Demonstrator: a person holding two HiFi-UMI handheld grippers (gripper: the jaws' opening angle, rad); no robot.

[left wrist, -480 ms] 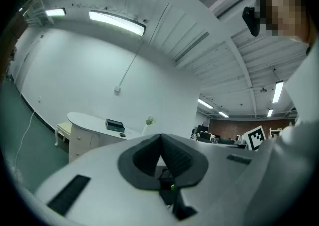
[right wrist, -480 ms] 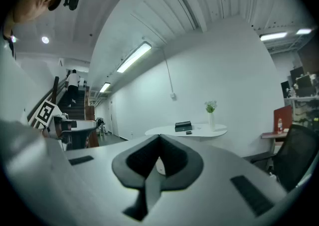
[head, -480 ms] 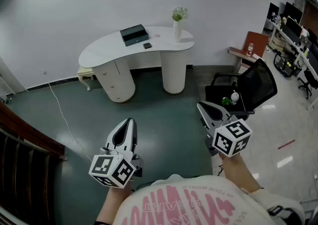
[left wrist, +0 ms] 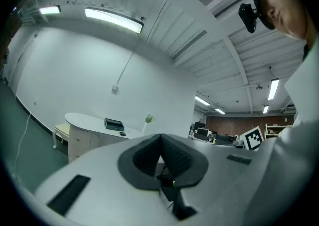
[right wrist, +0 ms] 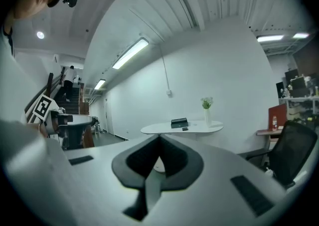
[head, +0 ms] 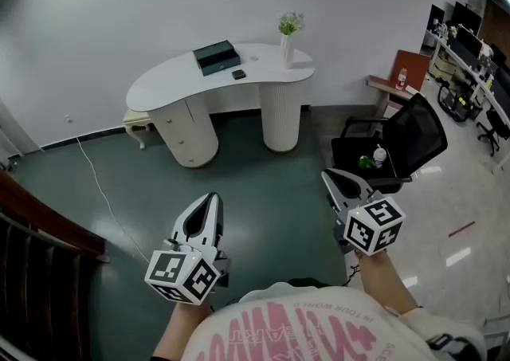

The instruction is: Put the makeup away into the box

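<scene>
A dark box (head: 215,56) lies on a white curved desk (head: 167,84) far ahead, across the green floor. Beside it sits a small dark makeup item (head: 238,74). My left gripper (head: 209,197) is held low in front of the person, pointing at the desk, its jaws shut with nothing between them. My right gripper (head: 328,177) is held the same way, shut and empty. In the left gripper view the box (left wrist: 113,124) shows small beyond the gripper (left wrist: 160,135). The right gripper view shows the box (right wrist: 179,122) past the gripper (right wrist: 159,136).
A white vase with flowers (head: 287,41) stands on the desk's right end. A black office chair (head: 398,144) holding bottles is to the right, with a red side table (head: 398,80) behind it. A wooden stair railing (head: 40,232) runs at left. A cable (head: 100,184) crosses the floor.
</scene>
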